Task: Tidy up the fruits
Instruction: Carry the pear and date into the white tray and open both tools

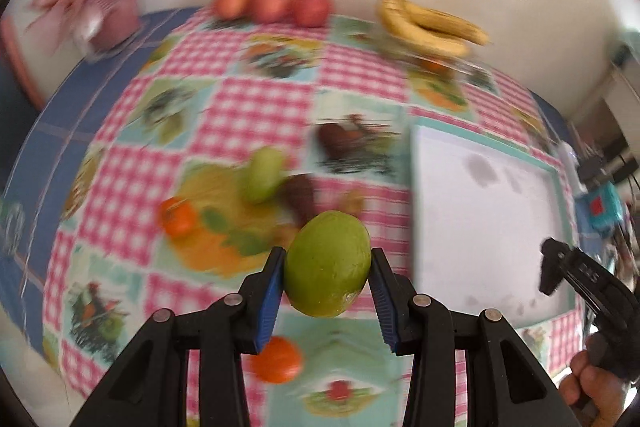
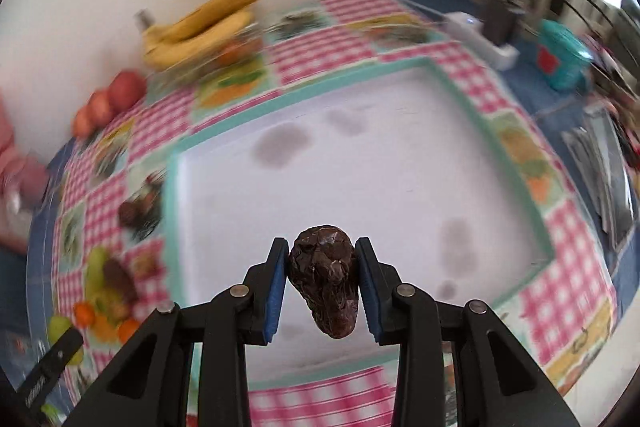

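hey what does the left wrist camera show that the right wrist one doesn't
Only the left wrist view shows the left gripper clamping a green fruit, with an orange below it.
Only the right wrist view shows the right gripper clamping a dark wrinkled fruit over the white tray.
Both show the bananas, the red apples, the white tray and the checked tablecloth.

Black plastic tongs (image 1: 328, 287), blue ribbed pads (image 1: 269, 301), silver rivets
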A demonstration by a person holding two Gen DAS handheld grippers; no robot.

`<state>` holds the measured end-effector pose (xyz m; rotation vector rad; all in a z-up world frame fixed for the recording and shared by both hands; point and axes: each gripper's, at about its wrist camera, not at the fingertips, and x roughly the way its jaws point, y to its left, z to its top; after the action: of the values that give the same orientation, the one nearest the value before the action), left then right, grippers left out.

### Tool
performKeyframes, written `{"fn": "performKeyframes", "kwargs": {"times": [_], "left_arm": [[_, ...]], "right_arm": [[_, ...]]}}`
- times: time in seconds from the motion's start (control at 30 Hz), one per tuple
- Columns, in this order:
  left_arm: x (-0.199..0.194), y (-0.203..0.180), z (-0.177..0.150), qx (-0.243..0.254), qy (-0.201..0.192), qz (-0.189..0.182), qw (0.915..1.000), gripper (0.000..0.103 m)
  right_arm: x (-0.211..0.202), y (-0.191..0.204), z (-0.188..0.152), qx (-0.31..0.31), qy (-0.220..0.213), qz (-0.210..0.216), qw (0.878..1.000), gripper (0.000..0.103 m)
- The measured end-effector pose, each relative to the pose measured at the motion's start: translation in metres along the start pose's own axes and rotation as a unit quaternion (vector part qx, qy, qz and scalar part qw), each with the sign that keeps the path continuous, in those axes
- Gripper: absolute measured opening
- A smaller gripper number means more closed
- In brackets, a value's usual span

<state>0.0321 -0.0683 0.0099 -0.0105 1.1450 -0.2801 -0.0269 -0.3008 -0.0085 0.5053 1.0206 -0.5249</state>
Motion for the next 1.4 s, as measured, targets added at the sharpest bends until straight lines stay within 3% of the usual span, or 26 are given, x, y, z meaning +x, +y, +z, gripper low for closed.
{"fn": "performKeyframes", "kwargs": {"times": [0.27, 0.47, 1.0, 1.4], "left_arm": [[0.033, -0.084, 0.011, 0.085, 0.007, -0.045, 0.9953, 0.044], [0.062, -0.116, 0.014, 0.119, 0.017, -0.044, 0.9917, 0.044], [0.105, -0.128, 0.015, 0.133, 0.038, -0.038, 0.9897, 0.044], [0.100, -0.131, 0.016, 0.143, 0.033, -0.035, 0.9886, 0.046]], "right_arm": [[-0.001, -0.040, 0.018, 0.037, -0.025, -0.018, 0.999, 0.036], [0.013, -0.052, 0.030, 0.050, -0.020, -0.024, 0.998, 0.036], [0.047, -0.055, 0.050, 0.050, -0.013, -0.047, 0.998, 0.036], [0.065, -0.050, 0.041, 0.037, 0.011, -0.057, 0.998, 0.036]]}}
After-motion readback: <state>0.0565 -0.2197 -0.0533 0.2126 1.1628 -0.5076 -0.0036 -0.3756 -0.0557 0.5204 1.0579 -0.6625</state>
